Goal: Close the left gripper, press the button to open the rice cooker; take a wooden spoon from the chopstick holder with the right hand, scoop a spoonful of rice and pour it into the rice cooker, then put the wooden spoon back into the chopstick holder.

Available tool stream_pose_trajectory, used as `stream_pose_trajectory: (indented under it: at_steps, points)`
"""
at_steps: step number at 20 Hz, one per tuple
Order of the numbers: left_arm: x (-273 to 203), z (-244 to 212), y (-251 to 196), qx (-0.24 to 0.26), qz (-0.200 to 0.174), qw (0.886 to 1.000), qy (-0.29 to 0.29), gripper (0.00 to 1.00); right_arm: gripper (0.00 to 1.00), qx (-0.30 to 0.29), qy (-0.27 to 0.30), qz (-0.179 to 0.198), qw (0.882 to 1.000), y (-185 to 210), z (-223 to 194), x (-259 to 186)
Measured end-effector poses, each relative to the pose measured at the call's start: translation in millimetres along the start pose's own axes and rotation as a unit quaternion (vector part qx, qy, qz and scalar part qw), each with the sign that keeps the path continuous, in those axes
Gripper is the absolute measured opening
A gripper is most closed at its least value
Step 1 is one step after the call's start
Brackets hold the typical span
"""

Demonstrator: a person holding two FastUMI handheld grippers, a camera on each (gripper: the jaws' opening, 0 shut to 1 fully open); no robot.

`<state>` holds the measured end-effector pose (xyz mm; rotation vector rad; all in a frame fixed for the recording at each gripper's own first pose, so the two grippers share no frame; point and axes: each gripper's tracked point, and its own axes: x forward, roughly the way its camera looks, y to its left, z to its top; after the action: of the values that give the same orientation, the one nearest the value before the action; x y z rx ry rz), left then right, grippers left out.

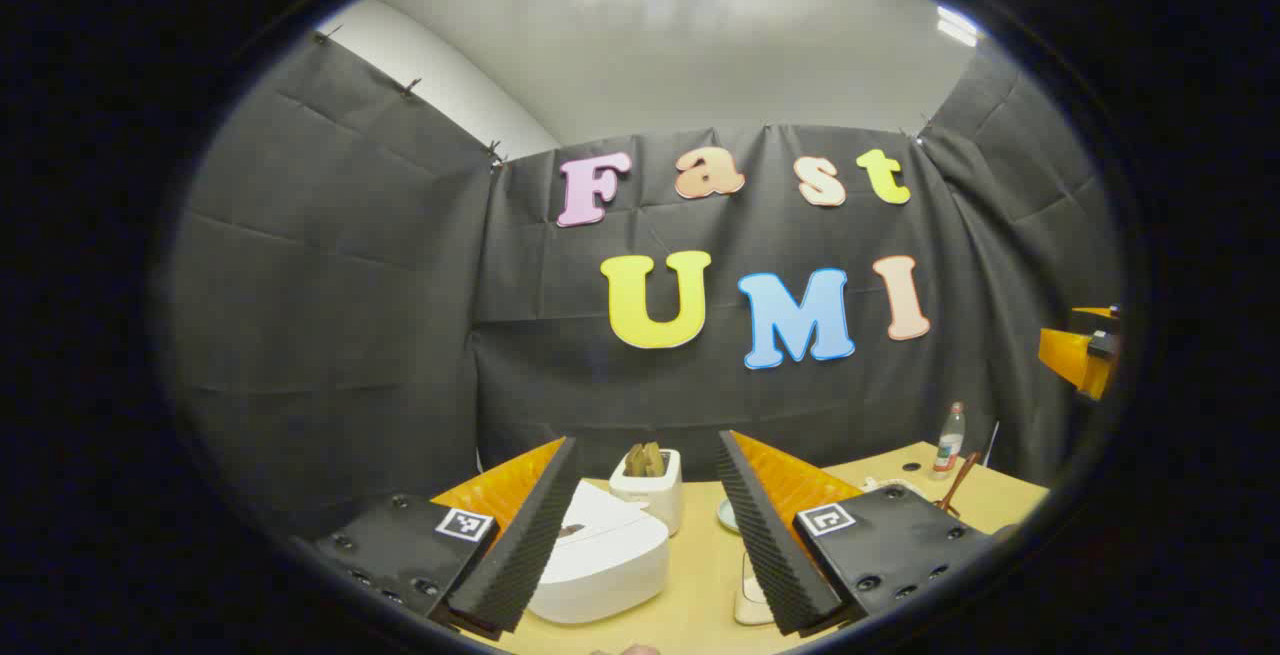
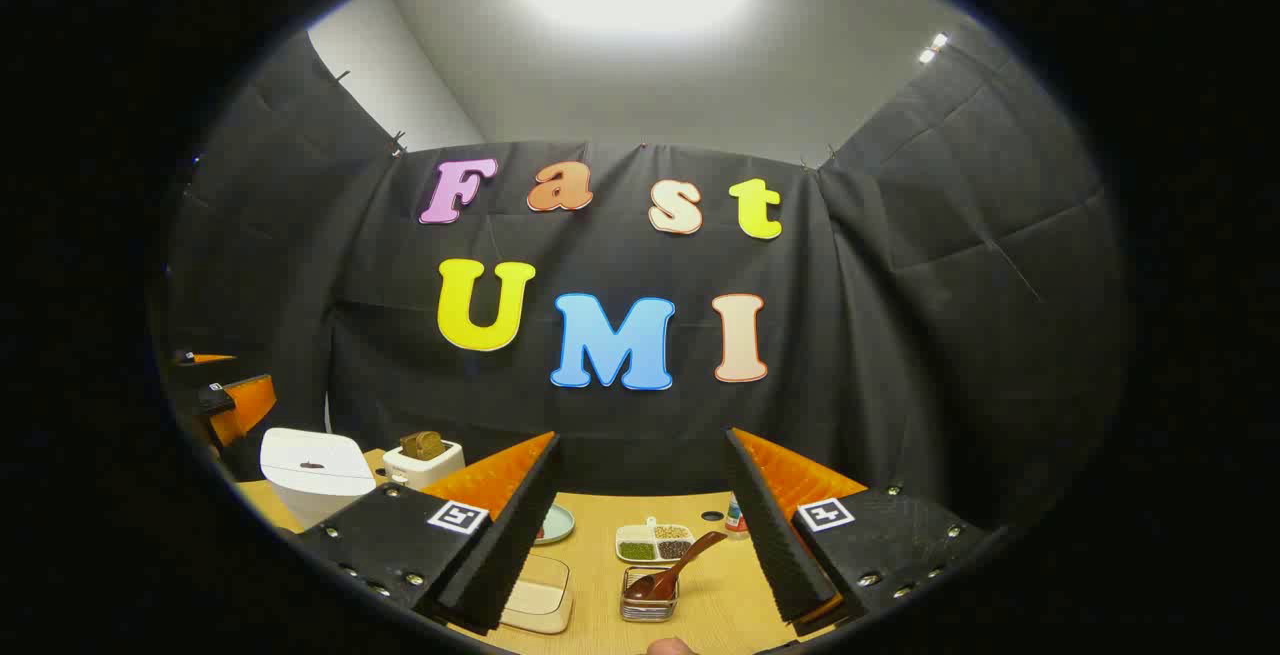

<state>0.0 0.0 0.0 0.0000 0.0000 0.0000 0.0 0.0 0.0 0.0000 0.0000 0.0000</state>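
Observation:
The white rice cooker (image 1: 600, 560) stands with its lid down, just beyond my open left gripper (image 1: 647, 438) and partly behind its left finger. It also sits at the far left in the right gripper view (image 2: 315, 470). A wooden spoon (image 2: 682, 557) leans bowl-down in a small clear chopstick holder (image 2: 648, 603), below and between the fingers of my open right gripper (image 2: 641, 433). Behind the holder lies a divided white dish (image 2: 655, 542) of grains. From the left gripper view the spoon (image 1: 958, 483) shows far right. Neither gripper holds anything.
A white box holding brown wooden pieces (image 1: 648, 485) stands behind the cooker. On the tan table (image 2: 720, 595) are a green plate (image 2: 553, 525), a clear lidded box (image 2: 540, 595) and a small bottle (image 1: 950, 440). The other gripper shows at each view's edge (image 1: 1085, 355) (image 2: 225, 400).

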Motion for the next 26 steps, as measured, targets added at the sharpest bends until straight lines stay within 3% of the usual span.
stream_pose_trajectory:
  at_steps: [3,15,16,17,18,23,26]
  points:
    - [-0.1,-1.9,-0.5,-0.002,0.001,1.0,0.003,0.98,0.97,0.002,0.001,0.001,1.0,-0.8,-1.0,-2.1]
    - [-1.0,3.2,0.1,0.004,0.002,1.0,-0.003,0.95,0.97,0.004,0.004,0.007,1.0,-2.1,-7.0,3.6]
    - [-0.2,4.8,0.1,0.005,0.003,1.0,-0.003,0.99,0.97,0.004,0.004,0.009,1.0,-1.2,-6.8,4.6]
    - [-0.3,3.7,0.6,0.006,0.004,1.0,-0.003,0.95,0.97,0.005,0.005,0.011,1.0,-0.3,-7.3,4.9]
    - [0.9,5.1,0.7,0.005,0.004,1.0,-0.004,0.99,0.97,0.005,0.005,0.012,1.0,0.3,-6.9,7.0]
    - [4.3,5.1,1.6,0.0,0.007,1.0,-0.004,0.95,0.97,0.007,0.003,0.014,1.0,-0.5,-7.5,11.2]
    - [6.7,6.5,1.5,-0.001,0.001,1.0,-0.006,0.87,0.97,0.007,0.005,0.015,1.0,-0.2,-9.5,13.2]
